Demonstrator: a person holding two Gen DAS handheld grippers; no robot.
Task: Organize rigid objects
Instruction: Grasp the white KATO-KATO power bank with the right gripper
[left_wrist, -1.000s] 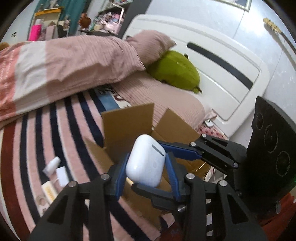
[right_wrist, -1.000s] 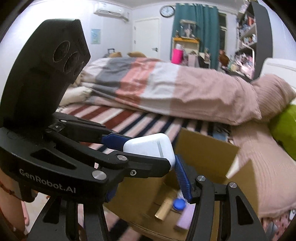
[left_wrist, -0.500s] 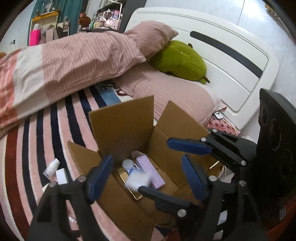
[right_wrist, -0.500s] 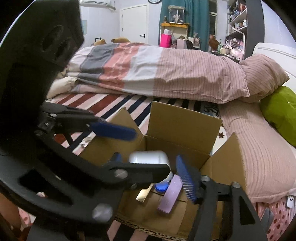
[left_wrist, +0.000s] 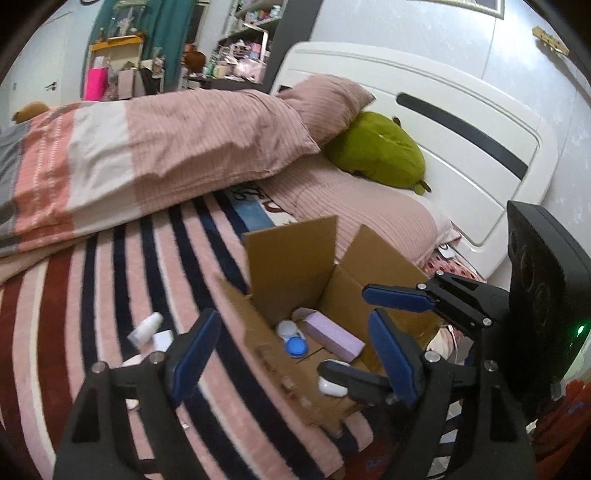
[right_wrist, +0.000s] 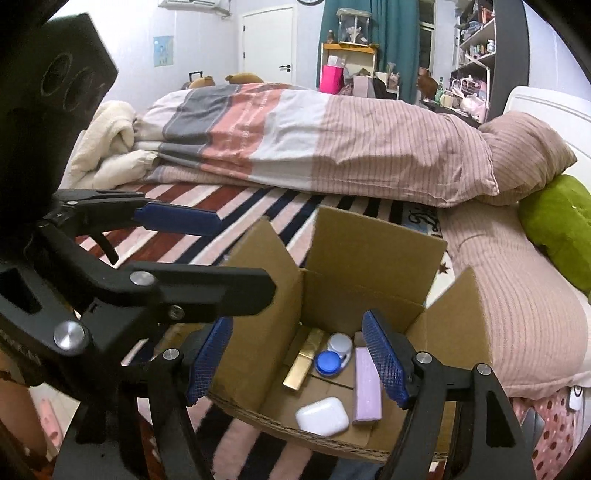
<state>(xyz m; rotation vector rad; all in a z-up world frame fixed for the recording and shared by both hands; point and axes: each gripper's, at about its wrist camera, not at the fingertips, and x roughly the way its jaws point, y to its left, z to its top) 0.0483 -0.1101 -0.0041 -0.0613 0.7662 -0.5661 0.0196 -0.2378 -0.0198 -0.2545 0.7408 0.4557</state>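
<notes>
I've got both sets of tongs released: the left gripper (left_wrist: 291, 349) and right gripper (right_wrist: 297, 360) have just been opening, nothing between the jaws of either. The white earbud case (right_wrist: 322, 416) now lies in the cardboard box (right_wrist: 373, 254), at its near edge, beside the lilac bar (right_wrist: 366, 387). It looks small, glossy and round-cornered, so I judge it light, rigid and slippery; I'd pinch it across its flat faces, not its curved ends.
</notes>
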